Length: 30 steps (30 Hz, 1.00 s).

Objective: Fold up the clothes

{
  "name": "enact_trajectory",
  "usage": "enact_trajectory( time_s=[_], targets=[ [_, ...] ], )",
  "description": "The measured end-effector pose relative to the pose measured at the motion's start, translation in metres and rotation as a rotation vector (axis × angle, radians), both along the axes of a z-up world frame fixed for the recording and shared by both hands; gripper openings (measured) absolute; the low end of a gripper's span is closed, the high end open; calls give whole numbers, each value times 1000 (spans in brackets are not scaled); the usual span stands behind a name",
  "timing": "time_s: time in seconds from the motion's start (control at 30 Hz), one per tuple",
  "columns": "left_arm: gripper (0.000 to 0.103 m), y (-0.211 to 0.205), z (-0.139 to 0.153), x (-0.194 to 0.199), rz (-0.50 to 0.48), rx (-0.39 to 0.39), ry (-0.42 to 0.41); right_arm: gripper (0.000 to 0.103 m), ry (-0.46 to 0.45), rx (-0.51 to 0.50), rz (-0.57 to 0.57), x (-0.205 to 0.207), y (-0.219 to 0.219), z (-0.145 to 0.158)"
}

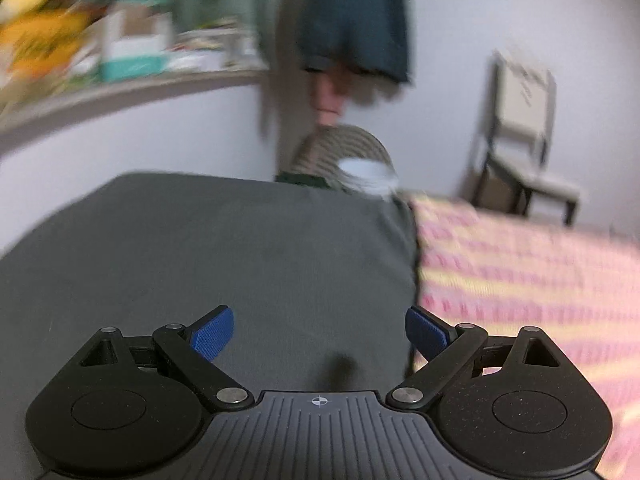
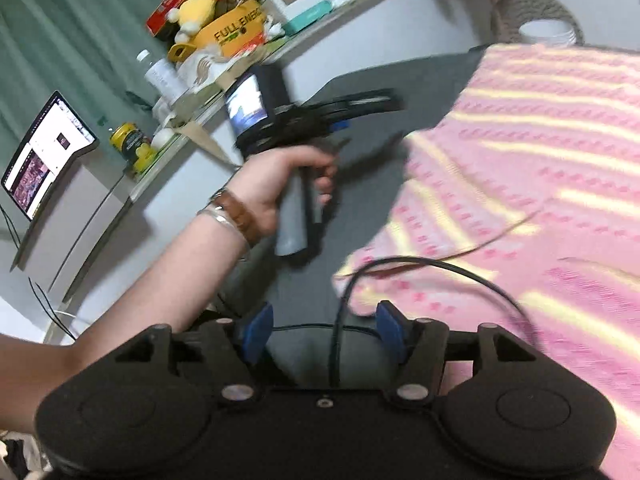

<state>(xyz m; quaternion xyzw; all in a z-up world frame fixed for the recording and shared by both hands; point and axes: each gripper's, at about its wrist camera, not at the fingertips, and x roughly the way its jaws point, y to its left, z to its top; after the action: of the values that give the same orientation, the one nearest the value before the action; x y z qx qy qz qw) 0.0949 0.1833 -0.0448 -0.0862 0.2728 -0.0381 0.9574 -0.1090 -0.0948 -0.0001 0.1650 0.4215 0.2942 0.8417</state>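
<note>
The left gripper hangs with its blue pads spread wide and nothing between them, above a dark grey cloth that covers the surface. Just to its right lies the pink-and-yellow striped knit garment, its edge meeting the grey cloth.

The right gripper is also spread wide and empty, low over the near corner of the same knit garment; a black cable loops across the gap between its fingers. Ahead, the person's left hand grips the handle of the other tool, a brown watch strap on the wrist.

Along the wall a cluttered ledge carries a yellow box reading "FULL ENER…", a yellow plush toy, a clear bottle and a teal-and-white box. A lit laptop screen stands at left. Green curtains hang behind. The left view, blurred, shows a chair against the white wall.
</note>
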Motion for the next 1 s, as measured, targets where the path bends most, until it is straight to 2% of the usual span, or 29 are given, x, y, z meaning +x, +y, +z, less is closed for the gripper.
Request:
enact_trajectory(
  time_s=[0.07,0.1,0.2,0.27,0.33,0.4,0.47,0.5,0.57,0.6,0.67,0.77,0.83,0.9,1.0],
  targets=[
    [93,14,2,-1,43,-122,-3,69,-32,-38,-134,5,-17,2],
    [93,21,3,-2,65,-183,-5,69,-43,-51,-196,10,-25,1],
    [93,27,-2,-2,58,-259,3,67,-26,-61,-310,45,-45,-20],
    [93,26,-5,-1,-1,-326,3,60,-10,-77,-356,69,-52,-34],
    [93,26,-10,1,-94,-451,8,56,19,-77,-392,90,-56,-47],
    [93,23,-17,8,-205,-600,50,52,67,-69,-424,105,-57,-59],
    [93,18,-26,14,-282,-707,96,40,76,-69,-429,112,-55,-66],
    [93,14,-29,17,-305,-727,123,36,72,-77,-425,114,-52,-68],
    [93,9,-33,20,-322,-719,159,9,47,-105,-405,115,-43,-70],
    [93,8,-36,22,-316,-716,176,3,33,-113,-395,114,-41,-70],
    [93,7,-41,24,-303,-712,210,4,-25,-113,-400,107,-40,-62],
    [93,12,-48,26,-273,-780,239,3,-118,-146,-459,90,-39,-46],
    [93,13,-49,29,-270,-818,237,4,-81,-204,-460,89,-39,-52],
    [93,8,-46,30,-289,-821,214,4,-17,-198,-443,94,-40,-65],
    [93,2,-39,29,-370,-822,176,5,-16,-220,-446,95,-36,-69]
  ],
)
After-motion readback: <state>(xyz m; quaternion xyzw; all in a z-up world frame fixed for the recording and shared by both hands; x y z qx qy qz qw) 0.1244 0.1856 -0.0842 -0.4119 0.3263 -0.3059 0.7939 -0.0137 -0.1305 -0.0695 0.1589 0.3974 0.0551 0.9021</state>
